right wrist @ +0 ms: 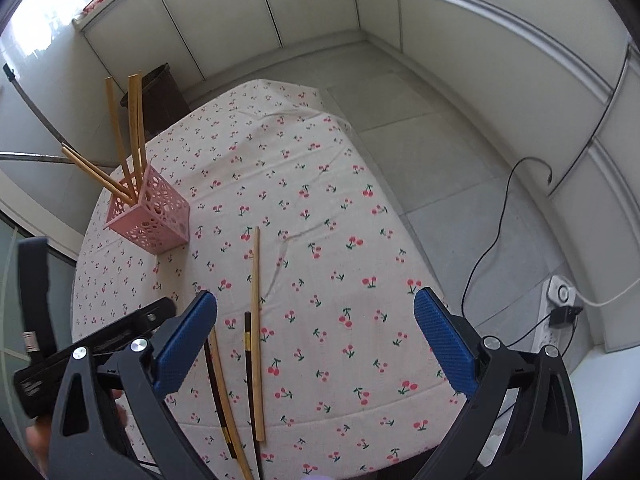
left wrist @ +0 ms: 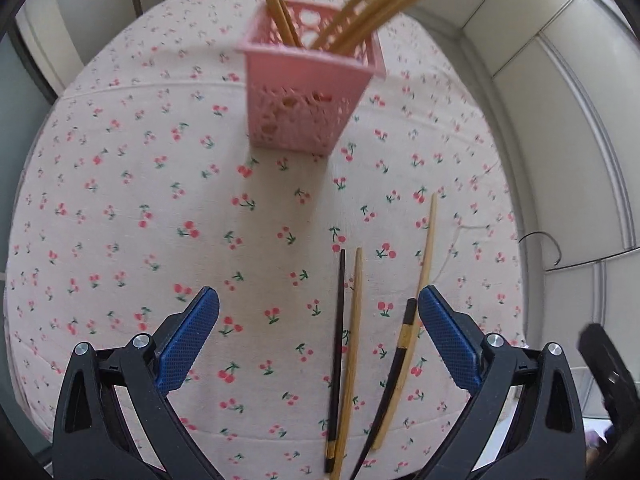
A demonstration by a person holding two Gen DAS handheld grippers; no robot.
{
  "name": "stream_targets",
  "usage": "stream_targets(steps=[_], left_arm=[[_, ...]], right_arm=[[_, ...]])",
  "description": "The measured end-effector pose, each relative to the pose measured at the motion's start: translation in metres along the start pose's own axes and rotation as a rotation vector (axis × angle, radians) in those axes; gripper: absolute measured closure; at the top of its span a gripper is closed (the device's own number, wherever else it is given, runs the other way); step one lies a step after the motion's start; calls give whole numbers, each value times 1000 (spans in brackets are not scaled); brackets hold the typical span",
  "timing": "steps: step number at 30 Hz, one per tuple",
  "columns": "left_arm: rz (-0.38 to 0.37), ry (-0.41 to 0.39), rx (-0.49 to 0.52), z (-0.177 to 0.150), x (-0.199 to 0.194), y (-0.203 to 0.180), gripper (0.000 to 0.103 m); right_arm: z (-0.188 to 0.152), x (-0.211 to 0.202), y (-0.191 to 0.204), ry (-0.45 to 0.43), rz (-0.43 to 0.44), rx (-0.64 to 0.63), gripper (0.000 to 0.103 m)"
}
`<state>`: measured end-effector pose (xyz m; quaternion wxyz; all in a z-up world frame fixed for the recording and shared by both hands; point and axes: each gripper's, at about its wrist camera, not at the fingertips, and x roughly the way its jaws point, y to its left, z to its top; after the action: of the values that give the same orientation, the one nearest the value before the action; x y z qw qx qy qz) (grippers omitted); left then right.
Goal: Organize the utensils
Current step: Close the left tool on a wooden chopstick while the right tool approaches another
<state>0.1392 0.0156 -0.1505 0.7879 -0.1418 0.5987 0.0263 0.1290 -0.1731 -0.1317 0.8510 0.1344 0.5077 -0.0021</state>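
Bamboo and black-lacquer chopsticks [left wrist: 354, 344] loose on the cherry-print cloth [left wrist: 120, 208] before the pink basket [left wrist: 308, 96], light, stiff, slippery, best pinched mid-shaft; left gripper [left wrist: 318, 308] and right gripper [right wrist: 316, 312] both gaping wide, empty.

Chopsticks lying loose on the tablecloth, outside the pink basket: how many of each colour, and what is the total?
Light bamboo chopsticks: 2
Black chopsticks with a gold band: 2
Total on the tablecloth: 4
The ones standing in the pink basket are not counted.
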Motion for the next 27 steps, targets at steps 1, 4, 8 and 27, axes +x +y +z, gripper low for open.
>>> stream_targets(steps=[1,4,8,27], left_arm=[[7,8,6,-1,5,-3,8],[-16,18,-7,-3,10,-3,15],[13,25,3,-3,16,-2,35],[-185,60,32,-4,28,-18,90]], right_arm=[[0,0,-3,8,6,10,7],[1,-1,-12,25,24,44,7],[2,1,-21,54,63,85,7],[0,7,-26,93,81,102,7]])
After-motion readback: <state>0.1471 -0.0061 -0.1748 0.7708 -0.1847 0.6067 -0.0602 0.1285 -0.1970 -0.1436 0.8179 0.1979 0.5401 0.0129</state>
